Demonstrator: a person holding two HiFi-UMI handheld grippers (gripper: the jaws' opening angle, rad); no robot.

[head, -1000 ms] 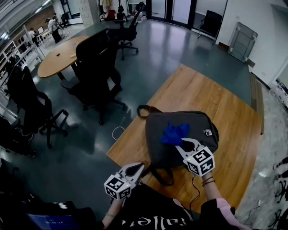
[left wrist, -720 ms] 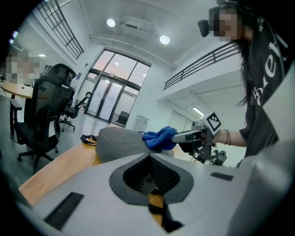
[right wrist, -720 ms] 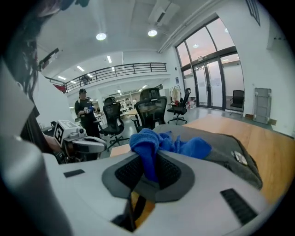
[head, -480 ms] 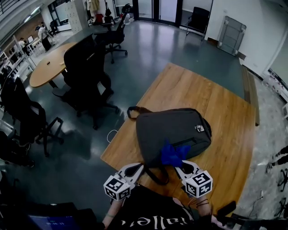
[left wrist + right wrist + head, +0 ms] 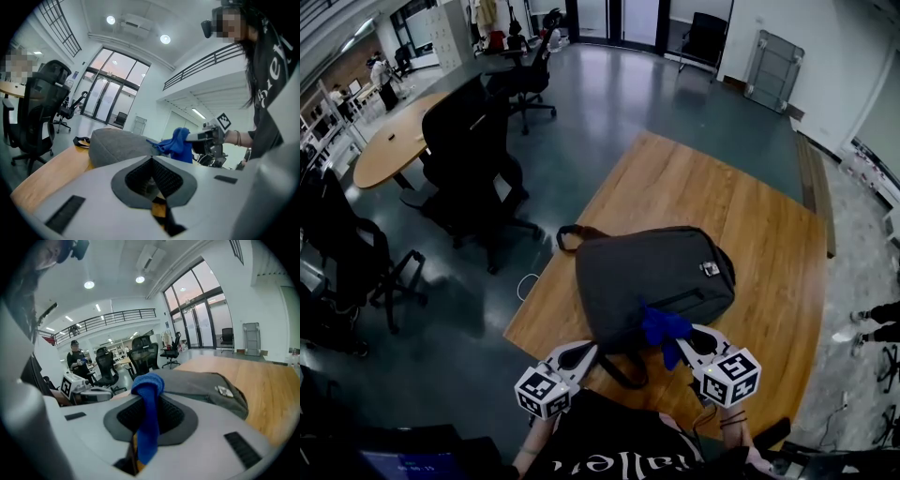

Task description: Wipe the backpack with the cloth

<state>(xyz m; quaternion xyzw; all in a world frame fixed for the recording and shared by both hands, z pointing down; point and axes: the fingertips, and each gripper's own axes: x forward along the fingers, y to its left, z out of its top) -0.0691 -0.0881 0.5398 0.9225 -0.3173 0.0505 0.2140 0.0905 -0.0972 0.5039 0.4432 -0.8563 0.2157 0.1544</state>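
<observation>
A dark grey backpack (image 5: 652,277) lies flat on a wooden table (image 5: 769,225). Its strap loop (image 5: 572,234) points to the far left. A blue cloth (image 5: 664,326) rests on the pack's near edge, pinched in my right gripper (image 5: 686,337). In the right gripper view the cloth (image 5: 147,392) hangs out between the shut jaws, with the backpack (image 5: 201,383) just beyond. My left gripper (image 5: 574,354) hovers at the table's near-left corner, beside the pack, shut with nothing in it. From the left gripper view I see the backpack (image 5: 117,143), the cloth (image 5: 177,143) and the right gripper (image 5: 208,138).
Black office chairs (image 5: 473,159) stand on the dark floor left of the table. A round wooden table (image 5: 389,145) is further back left. A white cable (image 5: 528,281) lies on the floor by the table's left edge. Bare tabletop stretches beyond and right of the pack.
My right gripper has drawn the blue cloth from the middle of the backpack down to its near edge. The left gripper has stayed put.
</observation>
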